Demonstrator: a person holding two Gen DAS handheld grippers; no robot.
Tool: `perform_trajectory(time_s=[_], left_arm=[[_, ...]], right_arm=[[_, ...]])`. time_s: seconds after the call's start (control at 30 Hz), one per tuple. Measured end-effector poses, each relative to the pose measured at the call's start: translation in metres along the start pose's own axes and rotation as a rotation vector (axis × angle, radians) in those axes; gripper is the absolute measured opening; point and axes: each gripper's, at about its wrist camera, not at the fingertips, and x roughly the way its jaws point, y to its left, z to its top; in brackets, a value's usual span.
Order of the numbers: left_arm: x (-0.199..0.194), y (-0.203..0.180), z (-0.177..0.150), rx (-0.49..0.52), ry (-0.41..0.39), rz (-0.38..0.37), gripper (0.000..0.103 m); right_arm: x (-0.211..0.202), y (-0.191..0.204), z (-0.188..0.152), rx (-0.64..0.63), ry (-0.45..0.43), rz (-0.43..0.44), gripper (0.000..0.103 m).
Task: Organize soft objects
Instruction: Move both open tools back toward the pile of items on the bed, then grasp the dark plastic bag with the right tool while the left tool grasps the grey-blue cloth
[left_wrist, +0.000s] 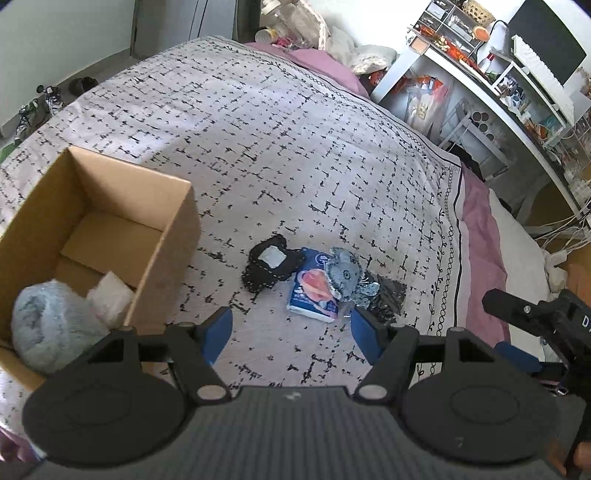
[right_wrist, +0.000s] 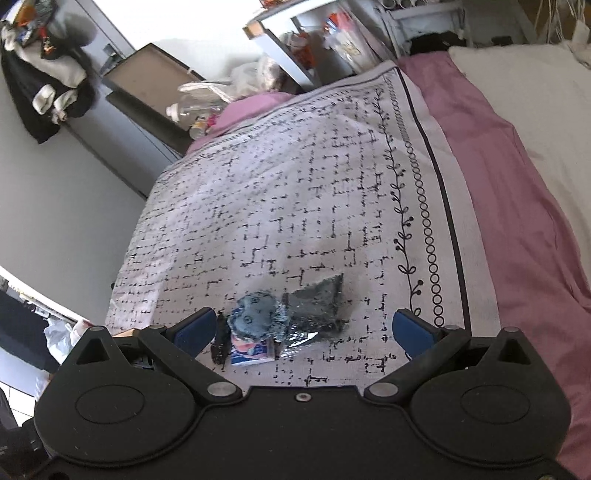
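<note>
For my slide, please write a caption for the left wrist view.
Open left gripper above a patterned bedspread, facing small soft items beside a cardboard box.

Bed (left_wrist: 295, 155): ahead of the jaws, spread with a white coverlet in broken black grid print, bordered by a vine-and-ring band (right_wrist: 424, 229). Mauve sheet (right_wrist: 517, 192) and pale duvet (right_wrist: 535, 110) lay beyond that border. White shelving desk (left_wrist: 480, 85): far right of the jaws, crowded with clutter. Grey wardrobe (right_wrist: 122, 147): far left, dark clothing (right_wrist: 44, 85) hung on it. Shoes (left_wrist: 37, 107) on the floor. Walls pale; daylight soft.
</note>
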Motion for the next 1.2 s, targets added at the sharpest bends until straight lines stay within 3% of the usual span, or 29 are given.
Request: perform_trajectory(time_s=[0.57, 0.97, 1.13, 1.2], left_arm=[[0.06, -0.03, 0.018, 0.026, -0.035, -0.06, 0.069], [0.107, -0.042, 0.023, 0.031, 0.032, -0.093, 0.068], [0.12, -0.046, 0.023, 0.036, 0.055, -0.107, 0.062], [0.122, -0.048, 0.022, 0.05, 0.057, -0.111, 0.056]], right_arm=[[0.053, -0.023, 0.009, 0.115, 0.1, -0.004, 0.086], [0.092, -0.031, 0.018, 0.169, 0.16, -0.04, 0.081], [0.102, -0.039, 0.019, 0.216, 0.173, -0.059, 0.08], [0.105, -0.042, 0.02, 0.232, 0.173, -0.058, 0.08]])
